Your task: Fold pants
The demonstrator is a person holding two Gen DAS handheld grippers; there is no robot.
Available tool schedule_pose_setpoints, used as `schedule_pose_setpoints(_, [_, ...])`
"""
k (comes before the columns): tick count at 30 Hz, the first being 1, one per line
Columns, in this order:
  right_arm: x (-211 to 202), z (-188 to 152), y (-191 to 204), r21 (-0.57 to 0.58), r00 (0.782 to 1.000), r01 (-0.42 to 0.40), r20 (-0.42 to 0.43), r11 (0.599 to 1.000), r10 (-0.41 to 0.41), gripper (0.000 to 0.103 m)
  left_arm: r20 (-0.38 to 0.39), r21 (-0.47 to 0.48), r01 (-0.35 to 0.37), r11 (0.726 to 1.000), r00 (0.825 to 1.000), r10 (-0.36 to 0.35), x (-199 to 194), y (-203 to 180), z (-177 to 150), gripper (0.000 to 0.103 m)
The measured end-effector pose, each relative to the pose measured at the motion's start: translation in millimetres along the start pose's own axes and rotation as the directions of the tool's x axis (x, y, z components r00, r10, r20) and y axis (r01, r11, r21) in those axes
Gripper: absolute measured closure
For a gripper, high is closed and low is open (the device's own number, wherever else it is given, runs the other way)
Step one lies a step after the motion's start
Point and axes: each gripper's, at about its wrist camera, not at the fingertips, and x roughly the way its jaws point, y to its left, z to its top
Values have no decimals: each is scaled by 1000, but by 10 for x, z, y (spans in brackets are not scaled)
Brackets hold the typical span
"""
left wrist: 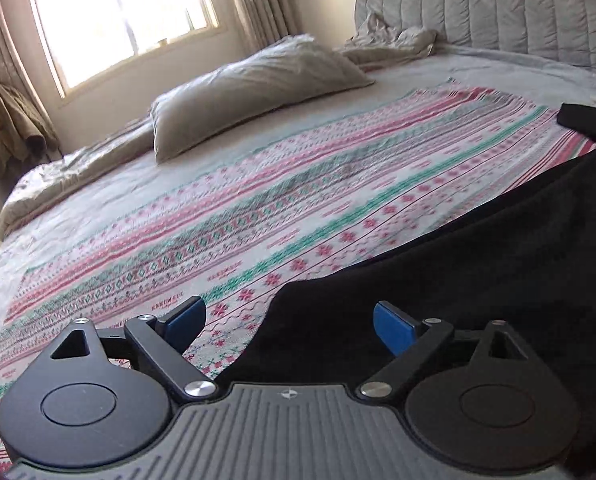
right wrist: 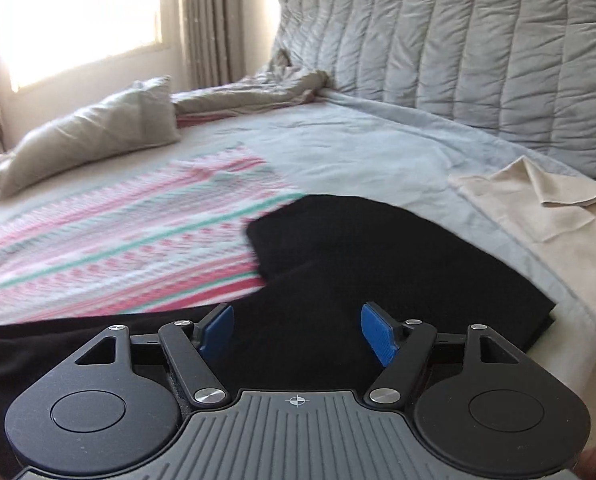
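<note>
The left gripper (left wrist: pixel 289 322) hangs with jaws spread and nothing between them, over the patterned blanket (left wrist: pixel 225 216) at the edge of the black pants (left wrist: pixel 478 264). The right gripper (right wrist: pixel 298 334) – jaws apart, empty – hovers above the pants (right wrist: pixel 378 264) lying flat on the bed (right wrist: pixel 378 148).

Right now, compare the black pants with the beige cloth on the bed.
The black pants are dark and lie smooth and flat near the patterned blanket; the beige cloth is pale, creased, with a turned-up corner, toward the quilted headboard. The pants show more area than the cloth. Both rest on the bed, held by no jaws.
</note>
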Motion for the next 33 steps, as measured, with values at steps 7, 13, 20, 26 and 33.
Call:
schedule_pose_setpoints(7, [368, 41, -275, 55, 992, -123, 11, 991, 123, 33, -45, -114, 109, 987, 992, -115, 413, 263, -28, 23])
schedule_pose_setpoints(13, [766, -7, -159, 43, 992, -120, -28, 992, 121, 46, -79, -193, 167, 967, 980, -185, 673, 445, -32, 34])
schedule_pose_setpoints(20, [757, -56, -82, 7, 987, -158, 17, 987, 158, 97, -88, -316, 247, 916, 954, -288, 758, 379, 7, 89])
schedule_pose_setpoints(26, [518, 4, -202, 34, 979, -142, 152, 989, 135, 100, 141, -386, 260, 885, 965, -222, 379, 457, -40, 95])
schedule_pose_setpoints(33, [844, 39, 37, -48, 994, -24, 106, 999, 29, 100, 14, -314, 127, 941, 992, -129, 766, 226, -79, 94])
